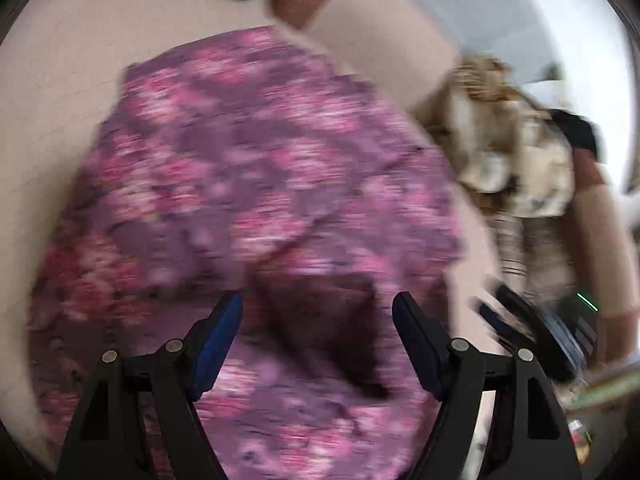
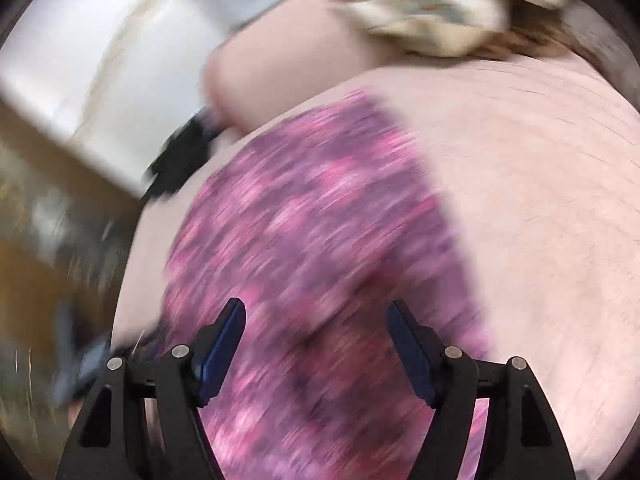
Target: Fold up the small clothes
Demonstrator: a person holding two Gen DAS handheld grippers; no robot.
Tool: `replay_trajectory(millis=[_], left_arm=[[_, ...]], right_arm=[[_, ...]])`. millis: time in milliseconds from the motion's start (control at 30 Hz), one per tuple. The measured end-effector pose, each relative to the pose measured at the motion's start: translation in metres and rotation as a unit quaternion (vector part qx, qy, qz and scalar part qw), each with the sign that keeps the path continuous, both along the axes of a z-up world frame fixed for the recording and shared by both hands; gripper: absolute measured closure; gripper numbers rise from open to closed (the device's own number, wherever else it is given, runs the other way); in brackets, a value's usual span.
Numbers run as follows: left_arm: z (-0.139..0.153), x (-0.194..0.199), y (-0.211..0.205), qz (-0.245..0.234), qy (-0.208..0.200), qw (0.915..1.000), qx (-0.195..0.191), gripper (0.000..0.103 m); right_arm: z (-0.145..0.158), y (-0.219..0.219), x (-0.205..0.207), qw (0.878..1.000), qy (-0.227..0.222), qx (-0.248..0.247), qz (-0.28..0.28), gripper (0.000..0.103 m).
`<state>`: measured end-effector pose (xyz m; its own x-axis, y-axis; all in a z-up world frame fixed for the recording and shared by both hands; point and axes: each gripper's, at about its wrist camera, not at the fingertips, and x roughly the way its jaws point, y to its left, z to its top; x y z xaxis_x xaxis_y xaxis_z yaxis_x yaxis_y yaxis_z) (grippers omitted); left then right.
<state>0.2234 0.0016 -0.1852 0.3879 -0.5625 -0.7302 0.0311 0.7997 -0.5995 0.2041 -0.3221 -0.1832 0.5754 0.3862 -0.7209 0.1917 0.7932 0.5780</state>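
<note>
A small purple garment with a pink flower print (image 1: 256, 184) lies spread on a pale pink padded surface (image 1: 60, 100). My left gripper (image 1: 318, 304) hangs over its near part, open, with only cloth showing below the gap between the blue pads. In the right wrist view the same garment (image 2: 320, 220) runs away from me as a long strip. My right gripper (image 2: 316, 306) is open above it and holds nothing. Both views are smeared by motion. A blurred black and blue shape that looks like the right gripper (image 1: 516, 320) shows just off the garment's right edge.
A heap of beige patterned clothes (image 1: 512, 152) lies beyond the garment's far right, also seen as a heap (image 2: 432, 12) at the top of the right wrist view. A dark object (image 2: 180, 160) sits at the surface's left edge, with a white panel (image 2: 100, 80) behind it.
</note>
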Motion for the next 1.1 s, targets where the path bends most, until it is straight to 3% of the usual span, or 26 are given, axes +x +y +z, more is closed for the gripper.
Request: replay_trajectory(millis=[100, 167, 200, 233, 267, 300, 367, 433, 533, 633, 733, 767, 800, 900, 1000, 1100], left_arm=[[0.016, -0.002, -0.009, -0.011, -0.032, 0.9991, 0.027, 0.026], [0.013, 0.007, -0.018, -0.005, -0.012, 0.9968, 0.079, 0.026], [0.008, 0.013, -0.022, -0.003, 0.002, 0.9947, 0.103, 0.043], [0.003, 0.018, -0.023, -0.006, 0.014, 0.993, 0.117, 0.064], [-0.003, 0.021, -0.024, -0.013, 0.032, 0.9915, 0.125, 0.094], [-0.004, 0.022, -0.022, -0.01, 0.039, 0.9912, 0.126, 0.097], [0.016, 0.009, -0.005, 0.009, 0.01, 0.9956, 0.093, 0.097], [0.049, -0.012, 0.018, 0.023, -0.032, 0.9974, 0.061, 0.097], [0.07, -0.034, 0.05, 0.053, -0.059, 0.9944, 0.07, 0.097], [0.043, -0.031, 0.058, 0.032, -0.02, 0.9959, 0.082, 0.096], [-0.008, -0.025, 0.054, 0.022, 0.055, 0.9895, 0.132, 0.092], [-0.014, -0.029, 0.054, 0.02, 0.066, 0.9868, 0.147, 0.089], [-0.013, -0.033, 0.055, 0.021, 0.066, 0.9858, 0.153, 0.078], [0.017, -0.039, 0.056, 0.028, 0.015, 0.9849, 0.17, 0.048], [0.061, -0.027, 0.037, 0.015, -0.045, 0.9812, 0.187, 0.044], [0.098, 0.004, -0.001, -0.023, -0.086, 0.9817, 0.168, 0.03]], right_arm=[[-0.016, -0.028, 0.043, 0.999, 0.039, 0.016, -0.034, 0.029], [-0.032, -0.04, 0.068, 0.995, 0.063, 0.057, -0.05, 0.039], [-0.036, -0.043, 0.073, 0.994, 0.07, 0.067, -0.056, 0.041], [-0.042, -0.046, 0.083, 0.992, 0.076, 0.077, -0.062, 0.055], [-0.044, -0.046, 0.088, 0.991, 0.079, 0.081, -0.069, 0.078], [-0.047, -0.047, 0.095, 0.99, 0.089, 0.078, -0.076, 0.09], [-0.042, -0.049, 0.1, 0.988, 0.09, 0.088, -0.085, 0.095], [-0.019, -0.046, 0.092, 0.992, 0.056, 0.087, -0.076, 0.095], [0.006, -0.035, 0.08, 0.996, 0.027, 0.065, -0.049, 0.095], [-0.01, -0.02, 0.079, 0.997, 0.042, 0.066, -0.011, 0.092], [-0.043, -0.012, 0.082, 0.995, 0.092, 0.047, -0.003, 0.075], [-0.049, -0.013, 0.081, 0.994, 0.095, 0.058, -0.007, 0.075], [-0.05, -0.015, 0.08, 0.993, 0.09, 0.069, -0.012, 0.072], [-0.03, -0.026, 0.062, 0.995, 0.049, 0.079, -0.025, 0.034], [-0.024, -0.041, 0.057, 0.996, 0.039, 0.074, -0.033, 0.034], [-0.038, -0.047, 0.062, 0.99, 0.042, 0.131, -0.035, 0.043]])
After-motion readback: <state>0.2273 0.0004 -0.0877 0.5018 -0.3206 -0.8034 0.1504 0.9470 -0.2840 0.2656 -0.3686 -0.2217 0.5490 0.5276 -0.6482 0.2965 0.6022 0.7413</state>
